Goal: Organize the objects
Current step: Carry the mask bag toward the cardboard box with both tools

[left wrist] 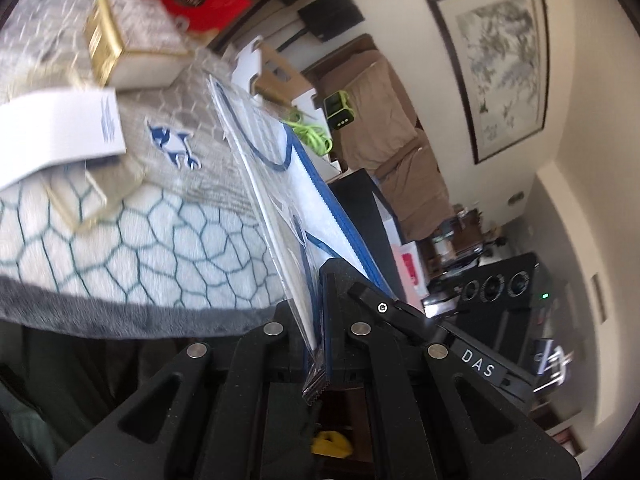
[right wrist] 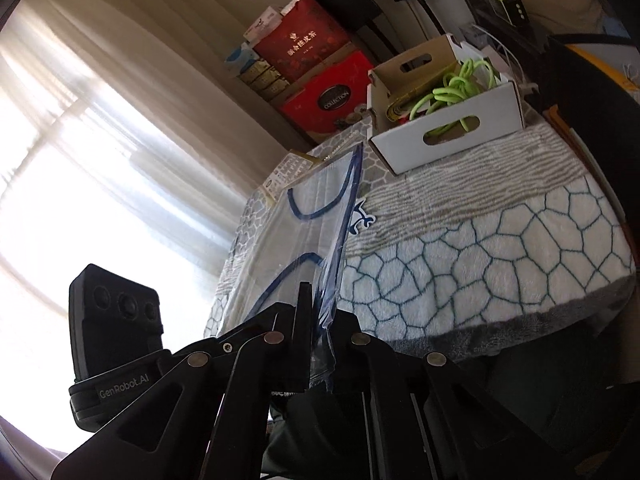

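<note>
Left gripper (left wrist: 320,280) and right gripper (right wrist: 320,312) both pinch one clear plastic packet (left wrist: 276,184) with blue cords, held edge-up above patterned blanket (right wrist: 500,240); white box (right wrist: 448,120) beyond

The clear packet (left wrist: 276,184) looks like glossy, crinkly plastic film with a blue fabric-like edge, pinched in the matt black, finely grained plastic of the left hand-held gripper (left wrist: 320,300), with dull metal pins. The right hand-held gripper (right wrist: 320,320) has the same matt finish. The blanket (right wrist: 480,248) over the surface is soft, fleecy cloth. At two o'clock of the packet stands a white cardboard box (right wrist: 452,136), smooth and matt, holding rubbery green cord (right wrist: 452,88).
</note>
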Demonstrator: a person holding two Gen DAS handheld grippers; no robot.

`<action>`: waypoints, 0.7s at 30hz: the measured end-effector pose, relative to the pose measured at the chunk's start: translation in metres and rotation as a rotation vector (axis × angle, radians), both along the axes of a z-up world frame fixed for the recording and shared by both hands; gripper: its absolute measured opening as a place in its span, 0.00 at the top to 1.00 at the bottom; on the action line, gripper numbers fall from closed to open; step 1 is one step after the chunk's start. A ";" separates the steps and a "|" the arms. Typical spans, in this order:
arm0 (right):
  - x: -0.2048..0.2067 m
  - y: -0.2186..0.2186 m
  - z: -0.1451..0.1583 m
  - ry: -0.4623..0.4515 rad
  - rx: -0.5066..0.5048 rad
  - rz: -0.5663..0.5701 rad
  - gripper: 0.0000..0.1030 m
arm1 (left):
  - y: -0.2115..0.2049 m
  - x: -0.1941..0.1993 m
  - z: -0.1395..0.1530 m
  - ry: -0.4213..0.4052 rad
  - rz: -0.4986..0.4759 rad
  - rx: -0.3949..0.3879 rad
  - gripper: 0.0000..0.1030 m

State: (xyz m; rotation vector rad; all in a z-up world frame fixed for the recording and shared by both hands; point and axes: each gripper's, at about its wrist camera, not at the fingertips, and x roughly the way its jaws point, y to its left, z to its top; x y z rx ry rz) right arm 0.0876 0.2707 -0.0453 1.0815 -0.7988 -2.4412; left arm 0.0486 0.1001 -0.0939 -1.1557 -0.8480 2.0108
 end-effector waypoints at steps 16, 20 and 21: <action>0.003 -0.029 0.039 0.163 0.324 -0.019 0.97 | 0.022 0.012 0.063 0.258 -0.083 -0.257 0.97; 0.004 -0.024 0.046 0.189 0.349 -0.043 0.97 | 0.028 0.012 0.074 0.303 -0.122 -0.264 0.97; 0.005 -0.023 0.048 0.195 0.356 -0.051 0.97 | 0.030 0.011 0.077 0.314 -0.132 -0.267 0.97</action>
